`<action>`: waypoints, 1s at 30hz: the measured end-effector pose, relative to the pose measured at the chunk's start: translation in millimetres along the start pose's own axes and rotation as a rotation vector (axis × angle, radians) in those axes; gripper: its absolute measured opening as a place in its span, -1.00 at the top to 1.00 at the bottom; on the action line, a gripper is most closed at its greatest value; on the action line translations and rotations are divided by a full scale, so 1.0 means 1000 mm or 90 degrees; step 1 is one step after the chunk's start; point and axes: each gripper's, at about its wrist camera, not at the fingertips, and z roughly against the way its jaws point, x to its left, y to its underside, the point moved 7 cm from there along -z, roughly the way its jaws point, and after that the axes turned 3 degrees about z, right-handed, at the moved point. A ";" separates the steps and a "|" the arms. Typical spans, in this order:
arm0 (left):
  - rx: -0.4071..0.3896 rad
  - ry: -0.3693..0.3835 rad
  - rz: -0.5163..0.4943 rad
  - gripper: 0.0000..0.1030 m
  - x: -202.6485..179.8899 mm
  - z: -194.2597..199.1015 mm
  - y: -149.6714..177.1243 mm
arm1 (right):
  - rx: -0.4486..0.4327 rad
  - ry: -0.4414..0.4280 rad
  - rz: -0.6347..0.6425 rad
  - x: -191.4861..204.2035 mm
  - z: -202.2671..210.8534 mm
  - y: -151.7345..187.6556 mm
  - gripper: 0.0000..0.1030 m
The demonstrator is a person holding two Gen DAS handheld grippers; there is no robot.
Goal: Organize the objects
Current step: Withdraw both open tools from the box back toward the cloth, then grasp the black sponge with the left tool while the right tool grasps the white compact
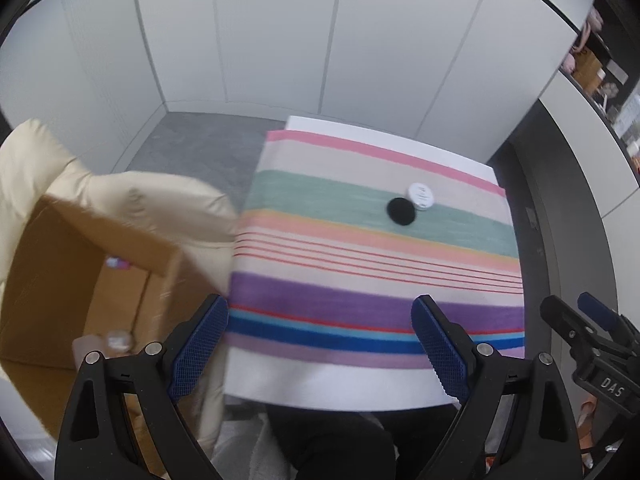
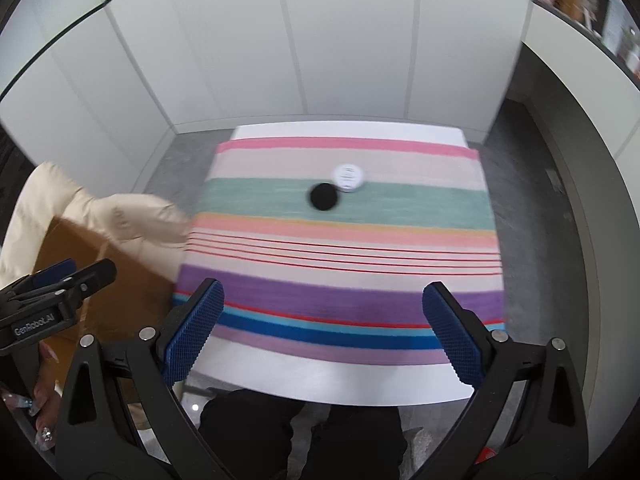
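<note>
A black round disc (image 1: 401,211) and a white round tin (image 1: 421,196) lie touching on the green stripe of a striped cloth (image 1: 360,248) over a small white table. Both show in the right wrist view too: the disc (image 2: 324,197) and the tin (image 2: 349,178). My left gripper (image 1: 320,344) is open and empty, held above the table's near edge. My right gripper (image 2: 324,328) is open and empty, also above the near edge. Each gripper shows at the side of the other's view: the right one (image 1: 592,332) and the left one (image 2: 60,280).
An open cardboard box (image 1: 80,280) sits on a cream padded chair (image 1: 120,192) left of the table, with small items inside, blurred. White panel walls stand behind. Grey floor surrounds the table. The person's dark-clothed legs (image 2: 300,440) are below the near edge.
</note>
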 end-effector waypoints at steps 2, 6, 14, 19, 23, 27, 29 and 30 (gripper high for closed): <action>0.004 -0.003 -0.020 -0.82 -0.020 -0.014 -0.003 | 0.003 0.010 -0.016 -0.018 -0.008 0.000 -0.96; 0.019 -0.002 -0.046 -0.82 -0.049 -0.046 -0.009 | 0.015 0.018 -0.038 -0.047 -0.031 0.001 -0.96; 0.036 -0.004 -0.054 -0.82 -0.082 -0.128 -0.029 | 0.031 0.042 -0.041 -0.071 -0.109 -0.015 -0.96; 0.039 -0.015 -0.027 -0.82 -0.079 -0.182 -0.044 | 0.021 0.046 -0.004 -0.065 -0.180 -0.038 -0.96; 0.061 -0.049 -0.012 -0.82 -0.070 -0.219 -0.039 | 0.036 0.042 0.022 -0.053 -0.240 -0.058 -0.96; 0.070 -0.053 -0.015 -0.82 -0.068 -0.242 -0.032 | 0.016 -0.012 -0.005 -0.038 -0.283 -0.082 -0.96; 0.081 -0.053 -0.018 -0.82 -0.068 -0.254 -0.029 | 0.007 -0.014 -0.012 -0.032 -0.297 -0.091 -0.96; 0.085 -0.053 -0.018 -0.82 -0.068 -0.259 -0.028 | 0.005 -0.004 -0.010 -0.029 -0.305 -0.097 -0.96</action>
